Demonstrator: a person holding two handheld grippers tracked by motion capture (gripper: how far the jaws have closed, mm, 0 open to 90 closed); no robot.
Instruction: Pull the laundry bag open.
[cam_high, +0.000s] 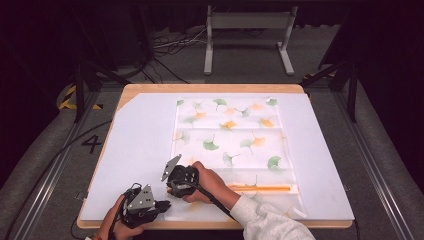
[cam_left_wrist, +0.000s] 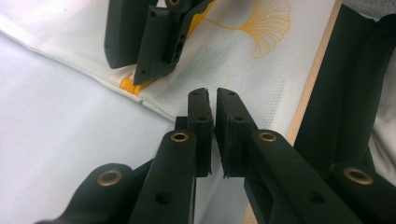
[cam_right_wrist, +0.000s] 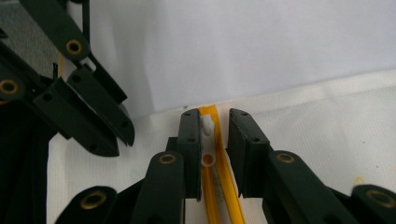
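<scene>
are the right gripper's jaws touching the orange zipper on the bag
Cannot tell. In the right gripper view the right gripper straddles the orange zipper; the jaws stand close either side, but contact isn't plain.

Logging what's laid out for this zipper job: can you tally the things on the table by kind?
White mat: 1
Leaf-print zip bag: 1
Orange zipper with white slider: 1
Handheld grippers, left gripper and right gripper: 2
Total: 5

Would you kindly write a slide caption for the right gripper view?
Right tool straddling the orange zipper at the corner of a white bag, jaws slightly apart.
</scene>
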